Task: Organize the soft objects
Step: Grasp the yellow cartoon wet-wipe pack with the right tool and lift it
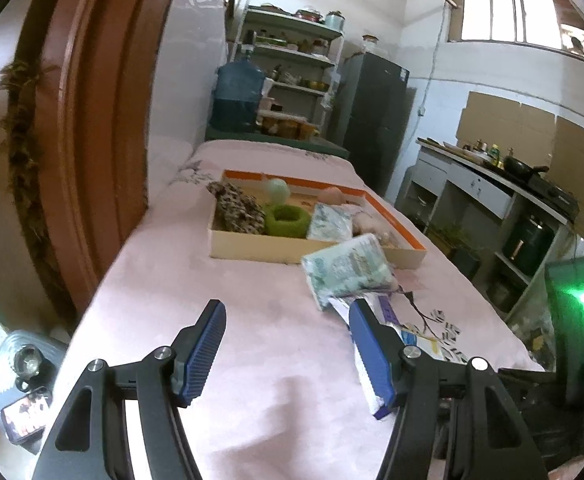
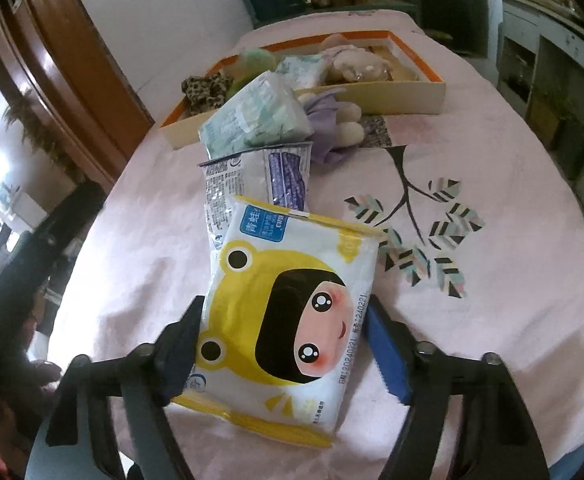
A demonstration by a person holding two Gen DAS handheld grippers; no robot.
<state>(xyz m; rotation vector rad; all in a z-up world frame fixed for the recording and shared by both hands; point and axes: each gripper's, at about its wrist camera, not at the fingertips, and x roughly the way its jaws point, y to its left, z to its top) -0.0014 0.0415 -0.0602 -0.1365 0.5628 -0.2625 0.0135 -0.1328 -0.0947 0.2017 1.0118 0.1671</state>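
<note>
Three tissue packs (image 2: 282, 320) outside box (image 2: 403, 98), left jaws apart, right jaws straddling frog pack

- A box (image 2: 395, 98) sits at the far side of the table (image 2: 491, 320).
- In the box: a scrunchie (image 1: 238, 206) at the left, a ring (image 1: 286, 220) to its right, a ball (image 1: 278, 190) behind the ring, then a tissue pack (image 1: 329, 222) and a plush toy (image 2: 355, 66) further right.
- A second tissue pack (image 2: 256, 120) leans on the box's near wall.
- Just before it lies a wipes pouch (image 2: 252, 176).
- A frog pack (image 2: 288, 316) overlaps the pouch's near end, between the right gripper (image 2: 284, 344) fingers.
- A doll (image 2: 339, 128) lies right of the leaning pack.
</note>
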